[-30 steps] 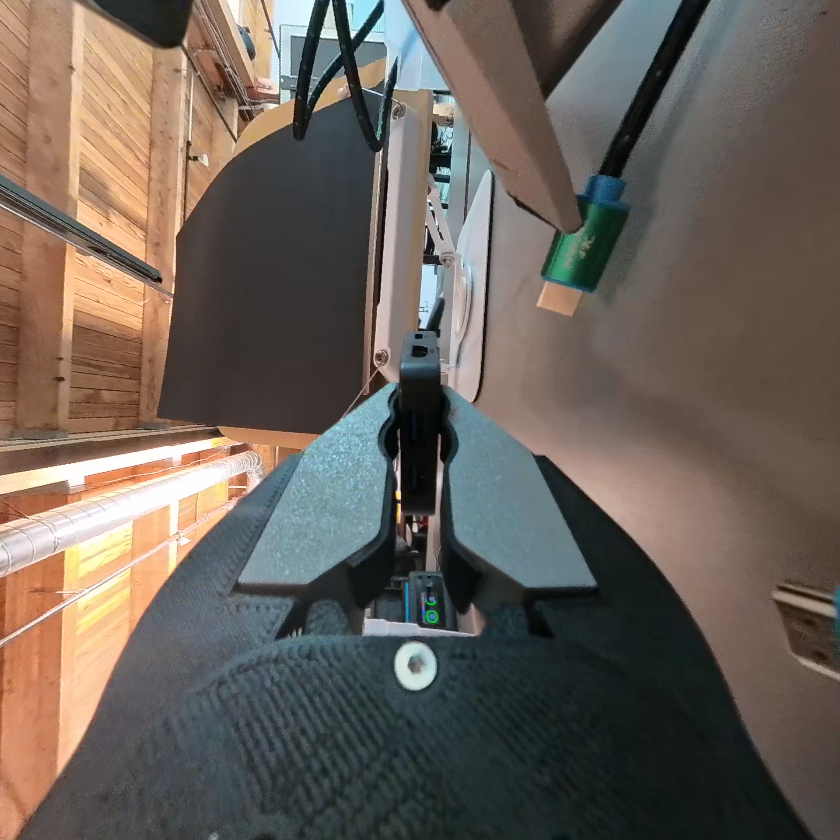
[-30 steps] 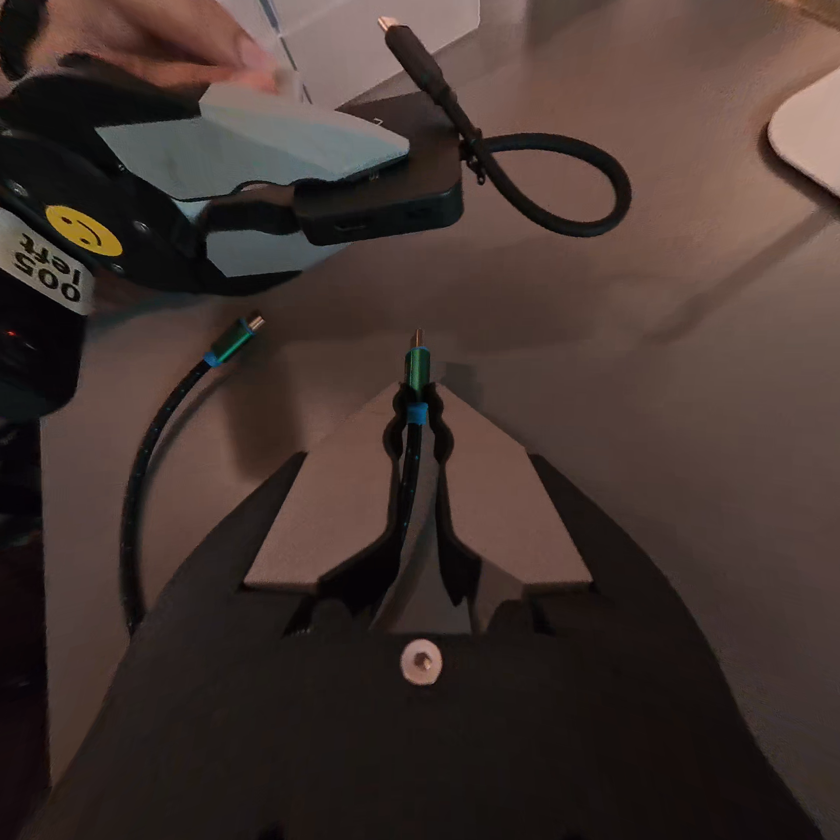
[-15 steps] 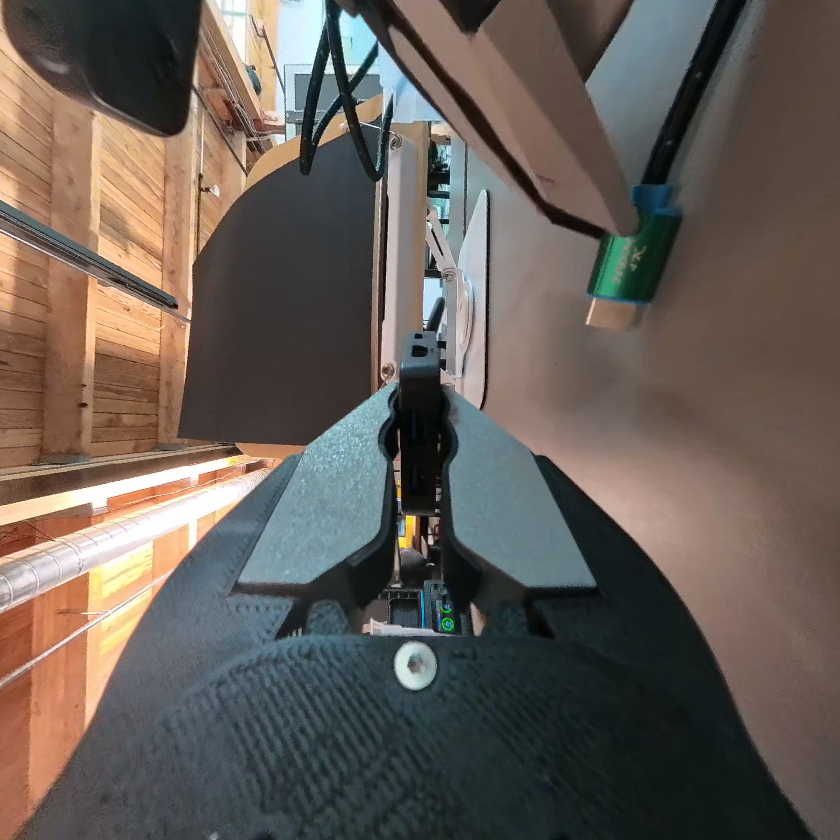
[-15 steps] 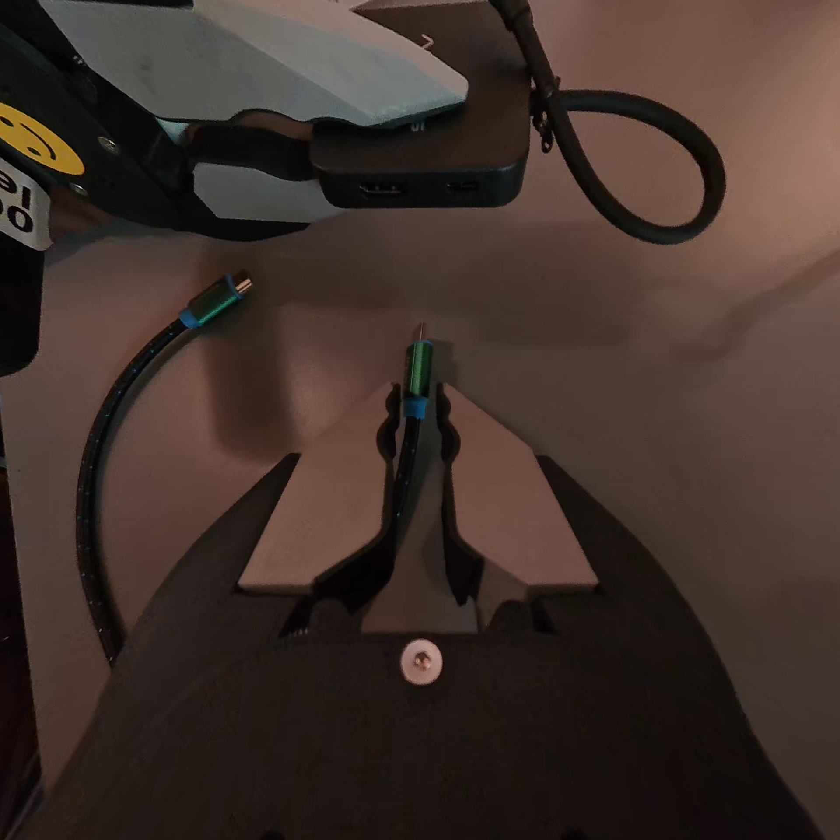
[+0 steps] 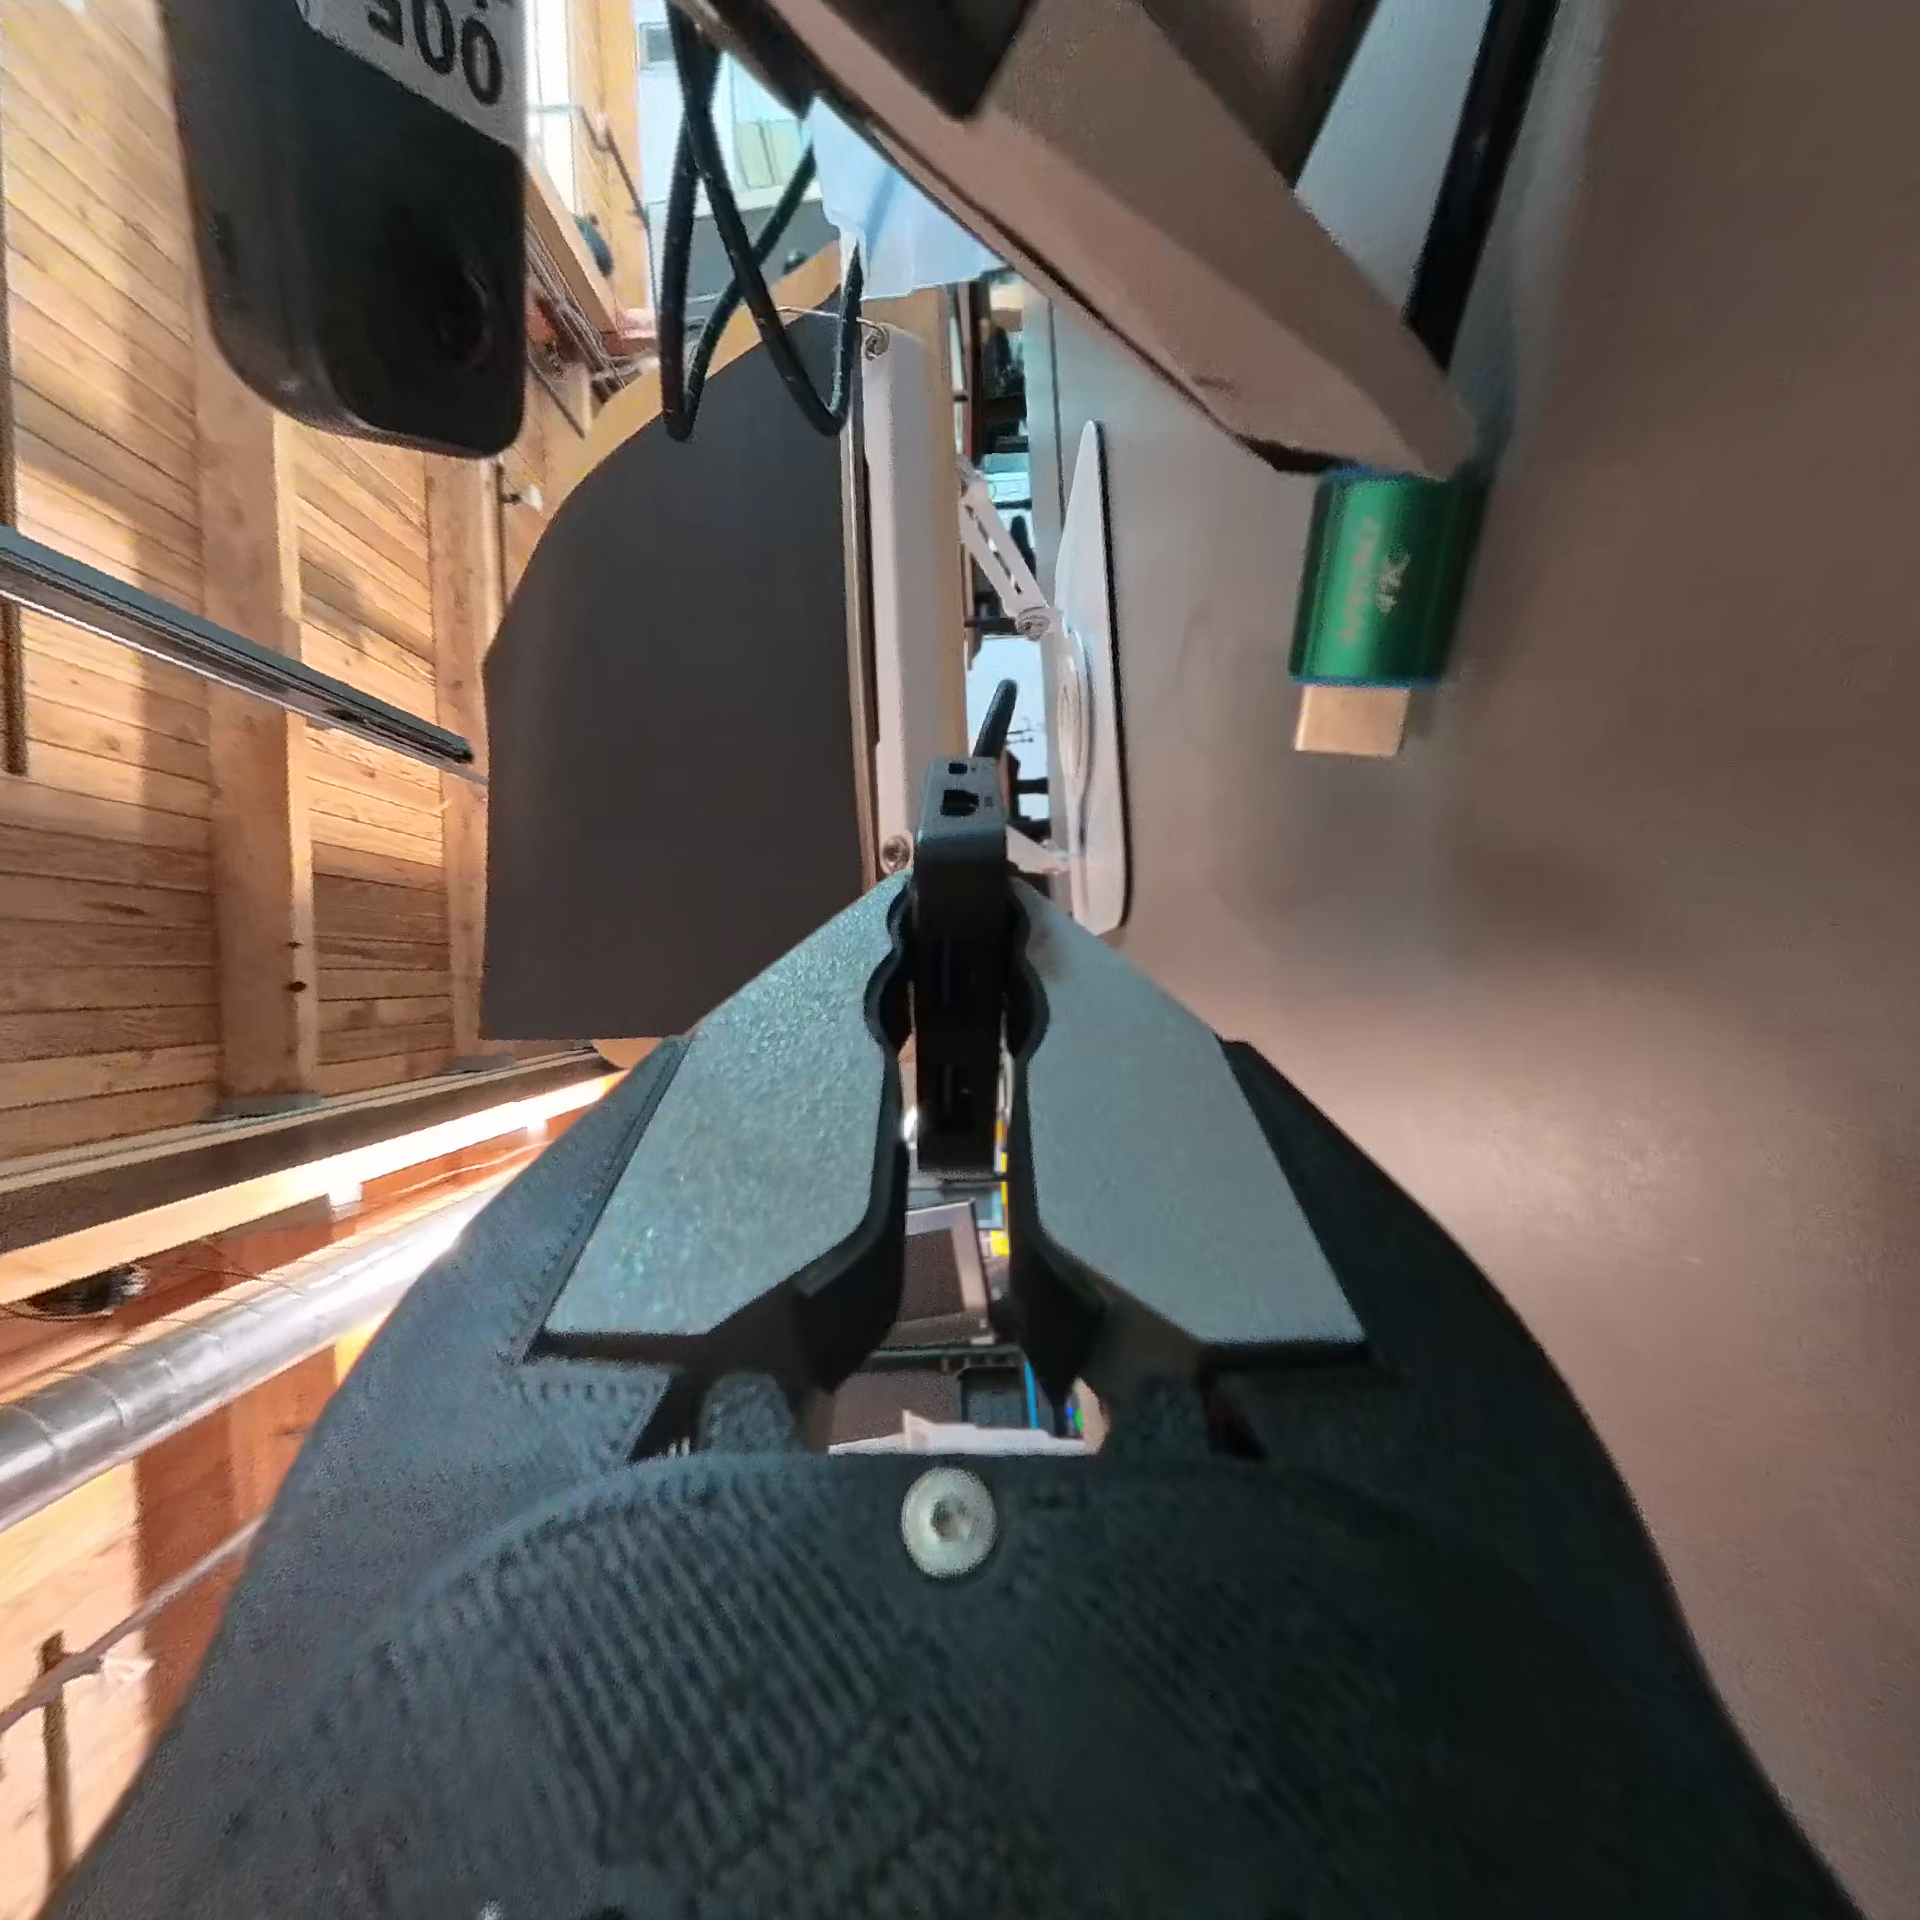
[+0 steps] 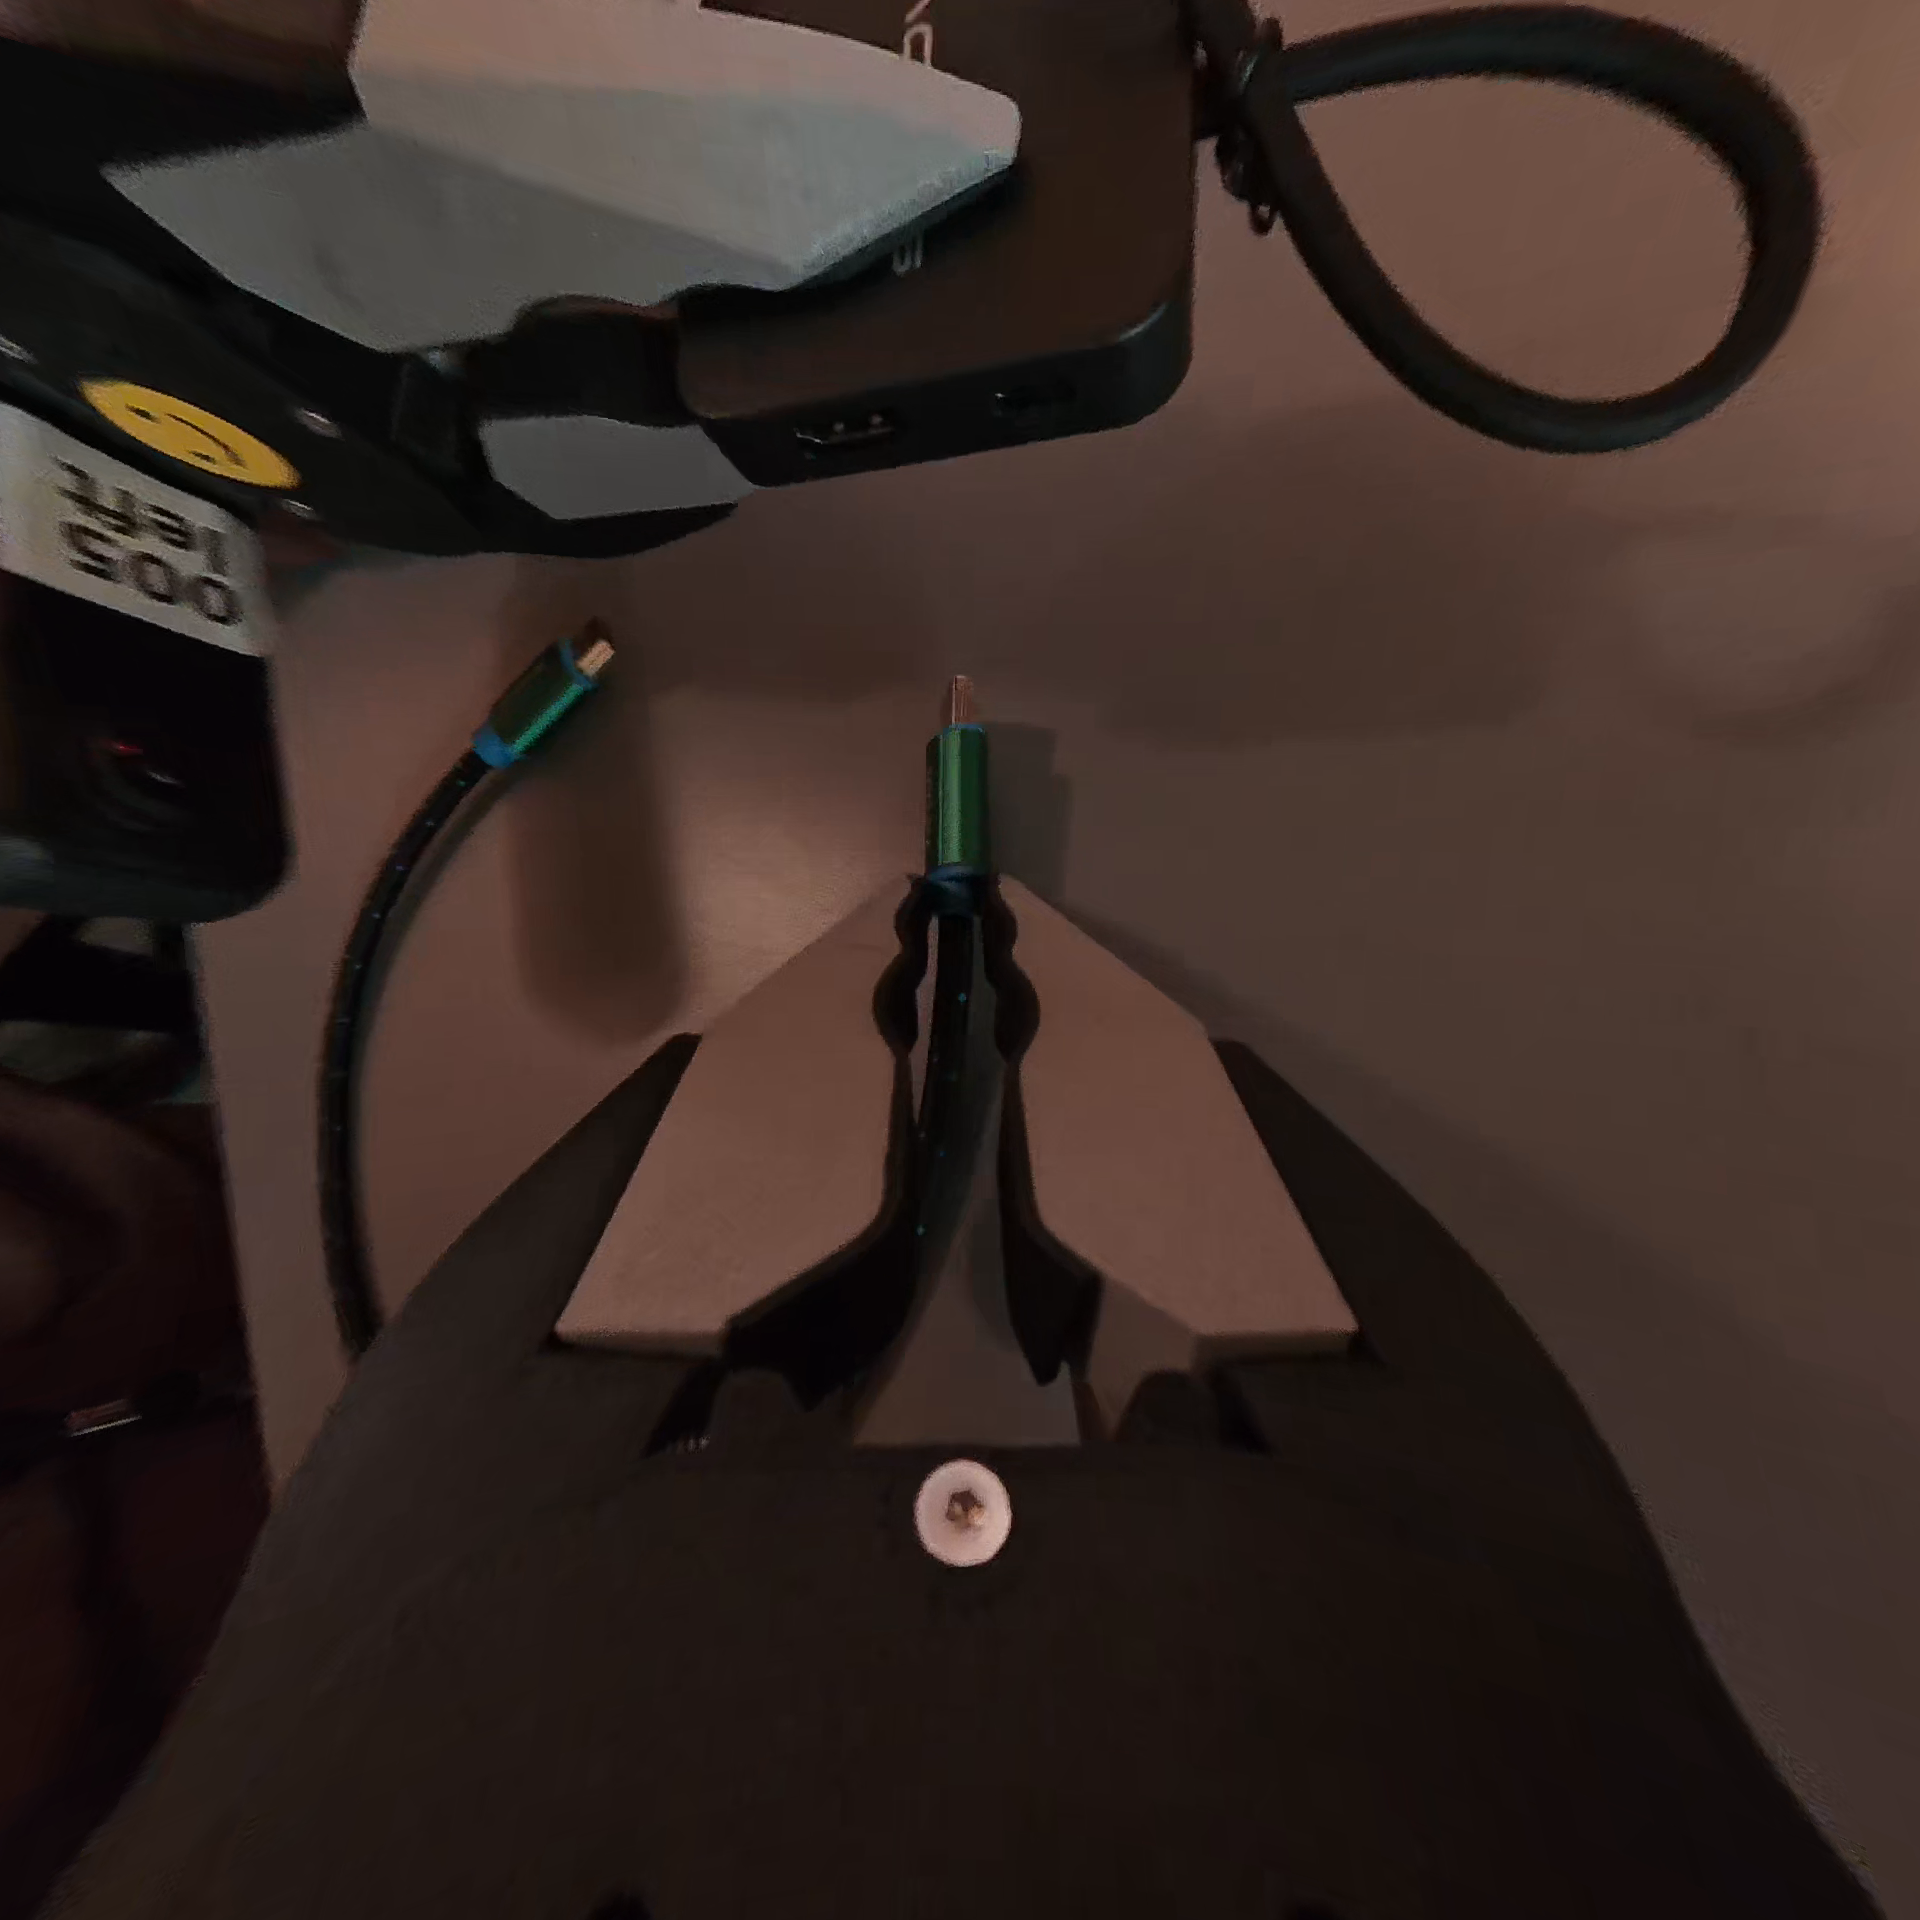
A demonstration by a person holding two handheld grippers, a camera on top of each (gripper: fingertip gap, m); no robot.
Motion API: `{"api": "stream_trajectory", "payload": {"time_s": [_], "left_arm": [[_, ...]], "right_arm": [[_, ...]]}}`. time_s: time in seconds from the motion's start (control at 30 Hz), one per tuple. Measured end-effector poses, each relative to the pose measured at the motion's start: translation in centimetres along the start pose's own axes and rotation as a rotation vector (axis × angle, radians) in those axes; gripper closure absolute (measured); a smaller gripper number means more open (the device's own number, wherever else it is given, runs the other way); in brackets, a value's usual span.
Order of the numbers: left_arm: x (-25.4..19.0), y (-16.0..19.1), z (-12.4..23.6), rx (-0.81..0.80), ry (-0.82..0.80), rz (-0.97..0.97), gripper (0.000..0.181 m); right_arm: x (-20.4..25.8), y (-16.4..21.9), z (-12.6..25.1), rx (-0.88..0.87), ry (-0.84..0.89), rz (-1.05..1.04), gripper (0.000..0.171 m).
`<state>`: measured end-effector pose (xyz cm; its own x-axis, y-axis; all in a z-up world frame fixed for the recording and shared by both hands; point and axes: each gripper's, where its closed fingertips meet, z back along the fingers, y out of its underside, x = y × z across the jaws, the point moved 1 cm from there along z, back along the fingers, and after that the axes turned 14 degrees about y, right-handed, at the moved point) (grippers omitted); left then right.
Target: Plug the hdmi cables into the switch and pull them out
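Observation:
My left gripper (image 5: 958,914) is shut on the black switch (image 5: 961,831) and holds it edge-on above the table. In the right wrist view the left gripper (image 6: 717,416) holds the switch (image 6: 1039,312) at the top, its port side (image 6: 847,431) facing my right gripper. My right gripper (image 6: 956,894) is shut on an hdmi cable just behind its green plug (image 6: 956,800), which points at the switch with a gap between them. The plug also shows in the left wrist view (image 5: 1371,592). A second hdmi cable's green plug (image 6: 545,707) lies loose on the table at the left.
The switch's own thick black cable (image 6: 1558,260) loops to the upper right. The brown table top (image 6: 1455,935) lies under everything. In the left wrist view a white pad (image 5: 1091,675) and a dark panel (image 5: 675,727) stand beyond the switch, with a wooden wall on the left.
My right gripper has carried the green plug closer to the switch. The switch has grown larger in the right wrist view. Both grips are unchanged.

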<state>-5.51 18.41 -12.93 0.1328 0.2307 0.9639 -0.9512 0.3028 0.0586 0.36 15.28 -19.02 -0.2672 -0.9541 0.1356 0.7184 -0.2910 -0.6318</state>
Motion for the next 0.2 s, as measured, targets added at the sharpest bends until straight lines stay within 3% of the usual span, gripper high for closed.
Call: {"api": "stream_trajectory", "payload": {"time_s": [0.2], "left_arm": [[1.8,-0.2,1.1,-0.003,-0.106,-0.027,0.17]], "right_arm": [[1.8,-2.1,3.0,-0.101,-0.337,-0.207,0.165]]}}
